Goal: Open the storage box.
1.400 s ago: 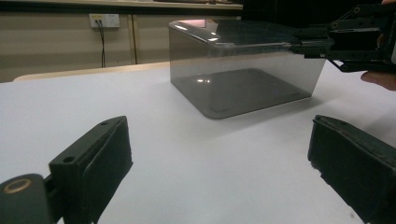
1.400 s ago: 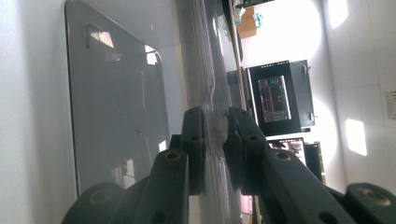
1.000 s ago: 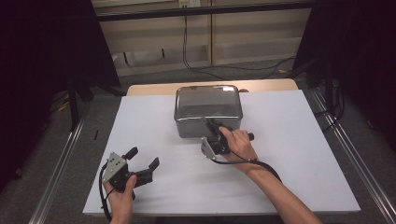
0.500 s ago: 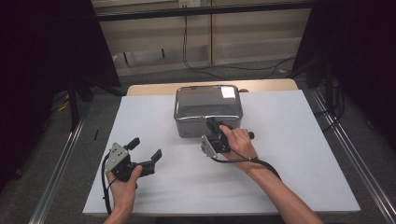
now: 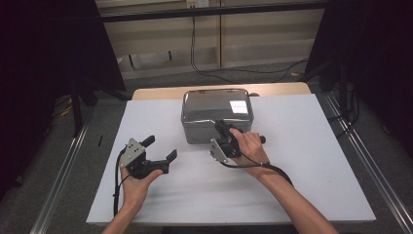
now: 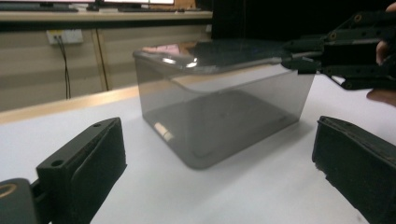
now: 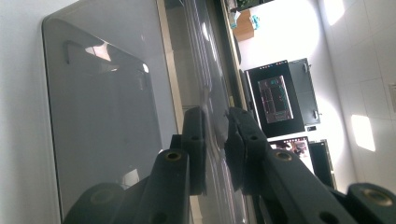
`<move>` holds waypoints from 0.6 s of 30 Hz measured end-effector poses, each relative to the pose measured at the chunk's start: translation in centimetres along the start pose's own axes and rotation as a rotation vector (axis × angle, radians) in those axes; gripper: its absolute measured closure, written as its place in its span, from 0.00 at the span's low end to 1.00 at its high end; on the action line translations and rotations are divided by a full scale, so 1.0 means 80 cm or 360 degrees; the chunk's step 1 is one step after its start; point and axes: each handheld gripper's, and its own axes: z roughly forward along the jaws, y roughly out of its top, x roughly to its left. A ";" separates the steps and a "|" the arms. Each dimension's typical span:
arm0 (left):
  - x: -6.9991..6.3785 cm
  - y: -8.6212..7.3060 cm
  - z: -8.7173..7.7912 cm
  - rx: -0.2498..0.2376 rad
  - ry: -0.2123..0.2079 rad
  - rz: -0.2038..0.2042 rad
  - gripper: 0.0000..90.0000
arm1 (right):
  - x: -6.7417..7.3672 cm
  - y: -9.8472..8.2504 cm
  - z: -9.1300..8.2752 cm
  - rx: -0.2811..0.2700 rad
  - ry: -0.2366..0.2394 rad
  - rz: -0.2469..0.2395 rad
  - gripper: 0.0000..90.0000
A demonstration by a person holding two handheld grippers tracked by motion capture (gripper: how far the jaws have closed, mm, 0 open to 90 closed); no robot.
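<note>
Right gripper point(image 5: 221, 127) is clamped on the lid rim of the metal box point(image 5: 216, 117), steadying it; left gripper point(image 5: 160, 148), jaws just opened and empty, faces the box's near corner, well apart.

Beige panelled wall point(image 5: 253, 29), grey floor point(image 5: 63, 146), dark curtains point(image 5: 44, 53) either side.

White matte table sheet point(image 5: 302, 161): flat, running under and out past the jaws of the left gripper point(image 5: 159, 147) and the right gripper point(image 5: 220, 125).
Pale wooden table edge point(image 5: 156, 93): thin strip beyond both jaw pairs, along the sheet's far side.
Black cables point(image 5: 209, 73): on the grey floor, farther ahead of the jaws.
White wall socket point(image 6: 68, 36): ahead and left of the left jaws, with a dark cable hanging below it.
Dark flat screen with a lit panel point(image 7: 275, 95): possibly a monitor, blurred, beyond the right jaw tips.
</note>
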 end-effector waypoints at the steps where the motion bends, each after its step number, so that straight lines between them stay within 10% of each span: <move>1: 0.002 0.001 0.002 -0.0010 0.0007 0.0015 0.03 | -0.001 0.001 0.000 -0.0002 -0.0004 -0.0002 0.87; 18: 0.017 0.007 0.040 -0.0006 -0.0021 0.0043 0.06 | -0.008 0.002 0.000 -0.0015 -0.0025 0.0050 0.87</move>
